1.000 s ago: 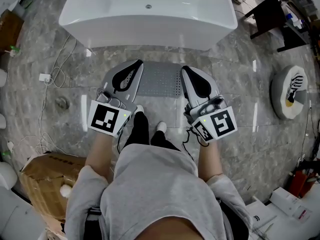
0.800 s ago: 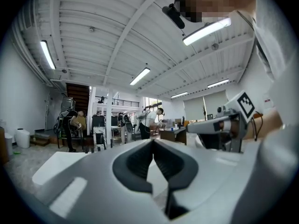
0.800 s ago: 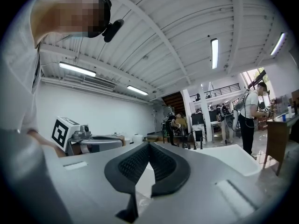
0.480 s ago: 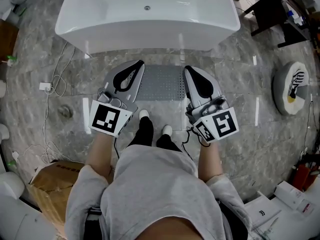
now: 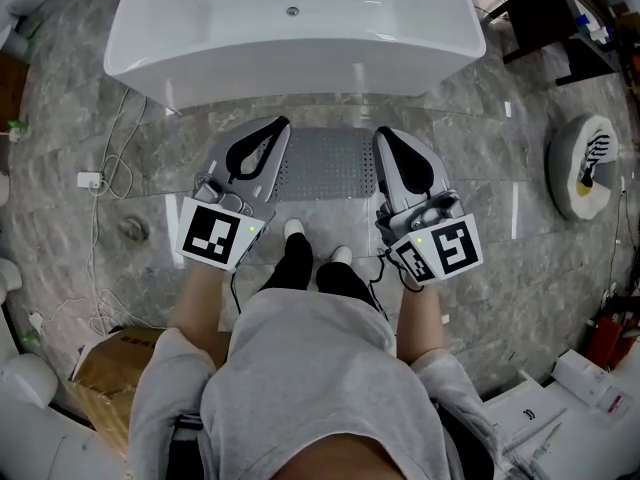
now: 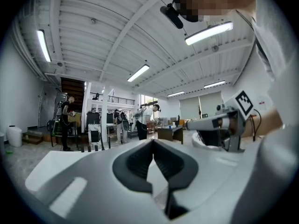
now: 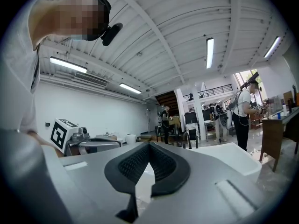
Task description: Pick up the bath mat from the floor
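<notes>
The grey bath mat (image 5: 330,163) lies flat on the marble floor just in front of the white bathtub (image 5: 290,28). In the head view both grippers hover high over it, one above each end. My left gripper (image 5: 275,128) is shut with nothing in it, and so is my right gripper (image 5: 388,136). The gripper views point out level into the room and do not show the mat. In the left gripper view the black pads (image 6: 140,160) meet; the right gripper (image 6: 219,125) shows beside them. In the right gripper view the pads (image 7: 161,164) also meet.
The person's feet (image 5: 295,230) stand at the mat's near edge. A cable (image 5: 105,178) trails on the floor at left, a cardboard box (image 5: 110,363) sits at lower left. A round white object (image 5: 585,173) and a dark table (image 5: 545,18) stand at right. People (image 6: 142,120) stand far off.
Both grippers stay shut and almost in place. The head view has drifted: the tub and mat sit slightly higher, the box lower left.
</notes>
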### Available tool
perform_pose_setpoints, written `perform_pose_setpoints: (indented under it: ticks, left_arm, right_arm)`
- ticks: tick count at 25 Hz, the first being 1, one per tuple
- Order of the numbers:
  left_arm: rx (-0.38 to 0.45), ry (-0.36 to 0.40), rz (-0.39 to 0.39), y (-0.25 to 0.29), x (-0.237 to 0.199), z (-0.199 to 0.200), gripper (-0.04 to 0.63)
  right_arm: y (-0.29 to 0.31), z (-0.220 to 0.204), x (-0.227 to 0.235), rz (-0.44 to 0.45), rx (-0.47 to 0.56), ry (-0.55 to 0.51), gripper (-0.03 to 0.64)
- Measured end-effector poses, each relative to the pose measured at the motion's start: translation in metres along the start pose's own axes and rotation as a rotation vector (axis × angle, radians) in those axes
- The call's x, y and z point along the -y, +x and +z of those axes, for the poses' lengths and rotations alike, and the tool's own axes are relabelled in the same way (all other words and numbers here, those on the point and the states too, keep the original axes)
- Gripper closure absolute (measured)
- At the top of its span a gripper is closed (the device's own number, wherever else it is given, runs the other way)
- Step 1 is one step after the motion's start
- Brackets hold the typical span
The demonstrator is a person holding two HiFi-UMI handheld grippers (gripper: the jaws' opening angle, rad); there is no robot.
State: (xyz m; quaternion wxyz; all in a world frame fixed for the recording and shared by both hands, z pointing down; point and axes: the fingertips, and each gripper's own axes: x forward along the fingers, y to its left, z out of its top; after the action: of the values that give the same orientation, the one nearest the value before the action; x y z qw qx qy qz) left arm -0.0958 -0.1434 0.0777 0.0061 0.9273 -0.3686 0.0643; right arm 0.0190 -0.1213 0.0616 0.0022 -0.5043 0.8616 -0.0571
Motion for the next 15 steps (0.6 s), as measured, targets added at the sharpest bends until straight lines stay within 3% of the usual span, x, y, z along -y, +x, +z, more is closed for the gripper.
perform_pose_setpoints:
  ticks: [15]
  left_arm:
    - [-0.049,-0.033,0.042,0.017,-0.014,-0.034,0.594]
  right_arm:
    - [0.015,-0.026,0.028,0.015,-0.054,0.019,0.617]
